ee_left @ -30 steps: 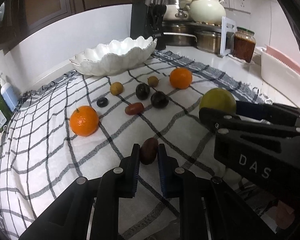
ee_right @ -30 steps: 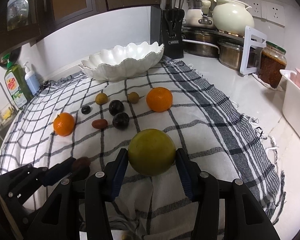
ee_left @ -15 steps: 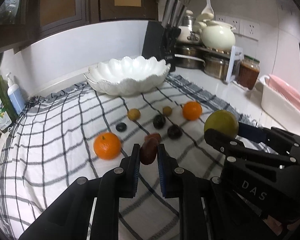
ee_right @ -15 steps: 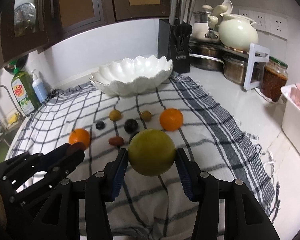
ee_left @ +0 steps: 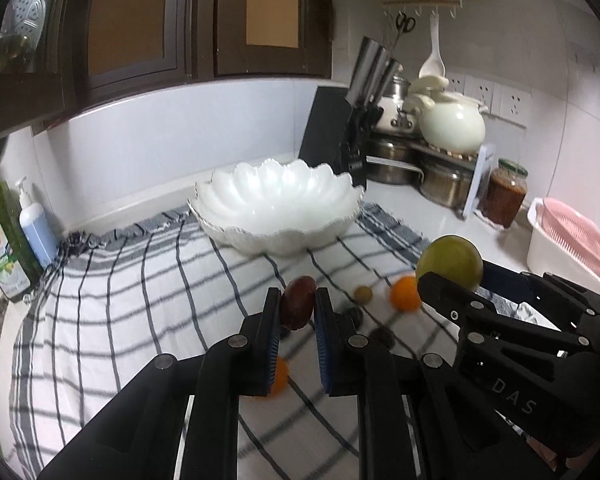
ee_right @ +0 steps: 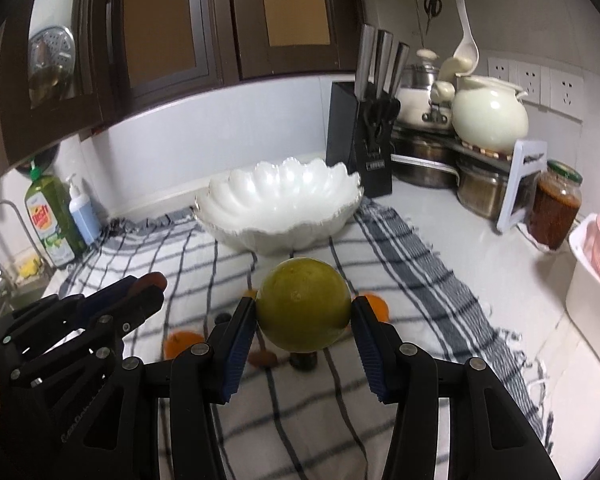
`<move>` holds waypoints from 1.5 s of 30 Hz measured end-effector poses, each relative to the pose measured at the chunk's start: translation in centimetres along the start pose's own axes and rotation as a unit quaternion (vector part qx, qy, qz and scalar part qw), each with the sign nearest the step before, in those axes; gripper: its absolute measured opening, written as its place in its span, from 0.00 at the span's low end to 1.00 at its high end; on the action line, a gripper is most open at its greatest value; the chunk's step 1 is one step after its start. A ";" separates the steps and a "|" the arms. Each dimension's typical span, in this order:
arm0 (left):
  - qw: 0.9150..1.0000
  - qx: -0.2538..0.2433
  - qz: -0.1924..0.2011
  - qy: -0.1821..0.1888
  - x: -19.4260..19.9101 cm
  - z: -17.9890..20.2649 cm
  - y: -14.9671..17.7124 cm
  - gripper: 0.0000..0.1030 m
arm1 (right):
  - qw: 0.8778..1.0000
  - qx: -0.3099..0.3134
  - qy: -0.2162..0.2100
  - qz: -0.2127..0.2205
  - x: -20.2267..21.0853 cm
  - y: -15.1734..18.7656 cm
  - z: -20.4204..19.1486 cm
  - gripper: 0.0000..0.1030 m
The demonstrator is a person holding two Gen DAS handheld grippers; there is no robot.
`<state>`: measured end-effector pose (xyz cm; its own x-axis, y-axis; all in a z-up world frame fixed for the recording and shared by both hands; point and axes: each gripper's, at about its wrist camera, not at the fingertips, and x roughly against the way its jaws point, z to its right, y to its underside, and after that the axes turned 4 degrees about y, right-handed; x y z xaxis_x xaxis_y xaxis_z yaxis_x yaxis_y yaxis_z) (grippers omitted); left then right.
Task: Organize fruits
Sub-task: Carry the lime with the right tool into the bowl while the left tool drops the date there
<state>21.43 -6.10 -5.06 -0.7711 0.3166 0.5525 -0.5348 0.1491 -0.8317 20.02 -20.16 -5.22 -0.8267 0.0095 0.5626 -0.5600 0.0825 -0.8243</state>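
Note:
My left gripper (ee_left: 297, 312) is shut on a small dark red fruit (ee_left: 298, 307) and holds it high above the checked cloth (ee_left: 140, 300). My right gripper (ee_right: 303, 312) is shut on a large green round fruit (ee_right: 303, 305), also raised; it shows at the right of the left wrist view (ee_left: 449, 262). The empty white scalloped bowl (ee_left: 276, 208) stands ahead at the back of the cloth (ee_right: 280, 208). Two oranges (ee_left: 406, 299) (ee_left: 279, 376) and several small dark and yellow fruits lie on the cloth below, partly hidden by the fingers.
A black knife block (ee_right: 360, 148), steel pots and a cream pot (ee_right: 488, 116) stand at the back right. A jar (ee_right: 554, 208) and a white tub with a pink strainer (ee_right: 596, 280) are at the right. Soap bottles (ee_right: 48, 220) and the sink are at the left.
Both grippers have risen from the cloth with their fruits and moved toward the bowl, which now looks nearer and lower in both views.

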 end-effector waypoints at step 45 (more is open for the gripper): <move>0.999 0.010 -0.036 -0.010 -15.2 -7.8 -15.2 0.17 | 0.998 0.062 -0.008 -0.016 -16.2 -16.5 -2.4 0.49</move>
<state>44.02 -5.83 -1.21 -0.7375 0.2861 0.6117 -0.5954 0.1519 -0.7889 42.81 -19.33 -0.57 -0.8080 -0.0065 0.5892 -0.5885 -0.0412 -0.8075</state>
